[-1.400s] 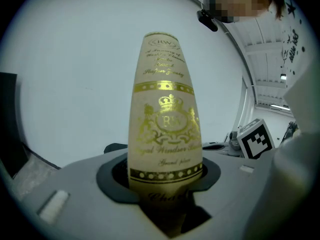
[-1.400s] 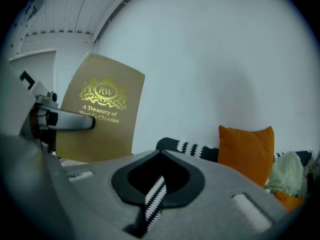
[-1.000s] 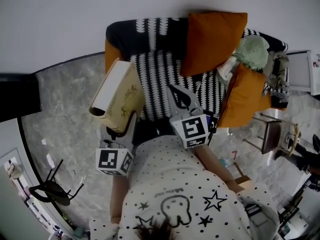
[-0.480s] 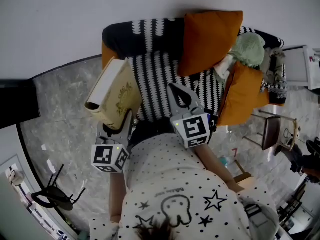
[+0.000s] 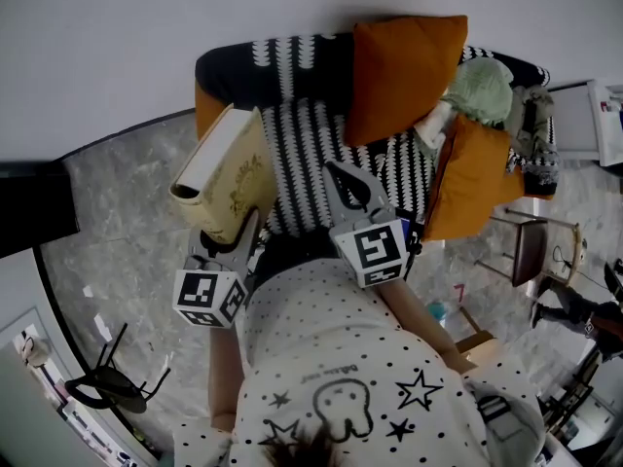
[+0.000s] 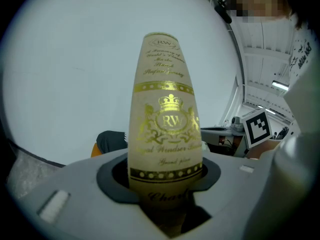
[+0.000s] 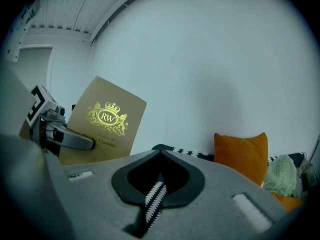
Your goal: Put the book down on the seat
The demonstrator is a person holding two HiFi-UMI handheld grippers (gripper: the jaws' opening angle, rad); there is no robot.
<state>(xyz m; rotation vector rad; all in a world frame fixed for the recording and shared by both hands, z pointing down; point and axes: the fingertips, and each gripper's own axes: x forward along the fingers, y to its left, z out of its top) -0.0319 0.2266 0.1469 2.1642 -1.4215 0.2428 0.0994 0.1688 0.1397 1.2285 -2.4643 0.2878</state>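
Observation:
A tan hardback book (image 5: 226, 175) with gold crest print stands upright in the air over the left edge of the seat. My left gripper (image 5: 237, 232) is shut on its lower end. In the left gripper view the book's spine (image 6: 167, 109) rises from between the jaws. The seat (image 5: 311, 159) is a sofa under a black-and-white striped cover. My right gripper (image 5: 338, 177) hovers over the seat's front, shut and holding nothing. In the right gripper view the book (image 7: 103, 121) shows at the left, and only a thin slit of striped cover shows between the right gripper's (image 7: 157, 186) jaws.
Two orange cushions (image 5: 404, 76) (image 5: 477, 178) and a green plush bundle (image 5: 484, 90) fill the right half of the sofa. A marbled floor (image 5: 117, 232) lies to the left. A small chair (image 5: 531, 251) stands at the right. My dotted shirt (image 5: 331, 358) fills the foreground.
The left gripper has tilted a little with the book, which now sits slightly higher in the view. The right gripper has stayed put.

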